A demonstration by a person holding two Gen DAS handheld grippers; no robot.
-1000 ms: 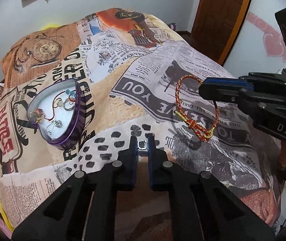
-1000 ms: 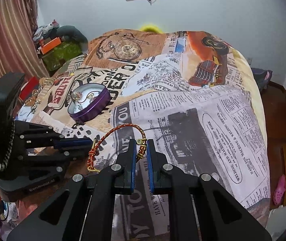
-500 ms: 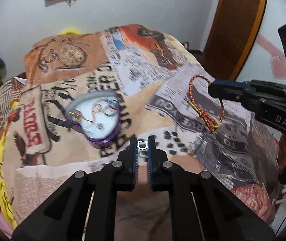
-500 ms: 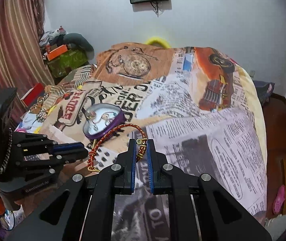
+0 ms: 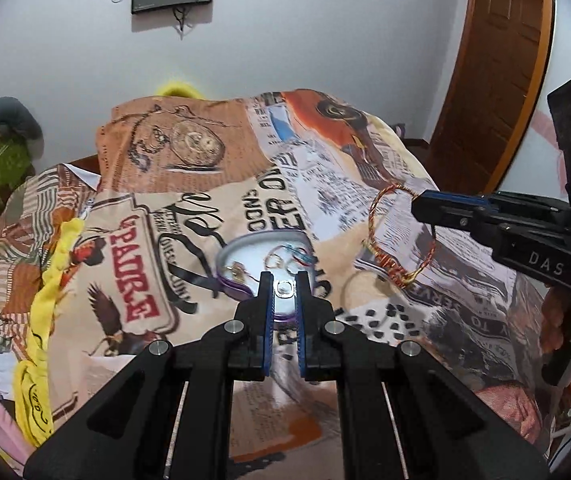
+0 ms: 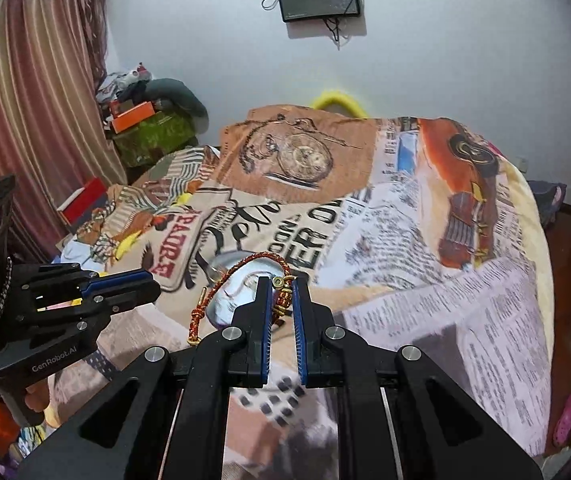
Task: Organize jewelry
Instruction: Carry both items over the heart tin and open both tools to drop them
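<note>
My left gripper is shut on a small silver ring-like piece, held just in front of the purple heart-shaped tin. The tin lies open on the bed cover with a few bits of jewelry inside. My right gripper is shut on the clasp end of a red-and-gold braided bracelet. The bracelet's loop hangs free to the left, above the tin. In the left wrist view the right gripper comes in from the right with the bracelet dangling. The left gripper shows at the left of the right wrist view.
A newspaper-print cover lies over the whole bed. Yellow cloth bunches along its left edge. Boxes and clothes pile by a striped curtain. A wooden door stands at the right.
Both grippers have risen and swung toward the tin, each keeping its hold. The tin now sits right behind the left gripper's tips, and the bracelet hangs over it.
</note>
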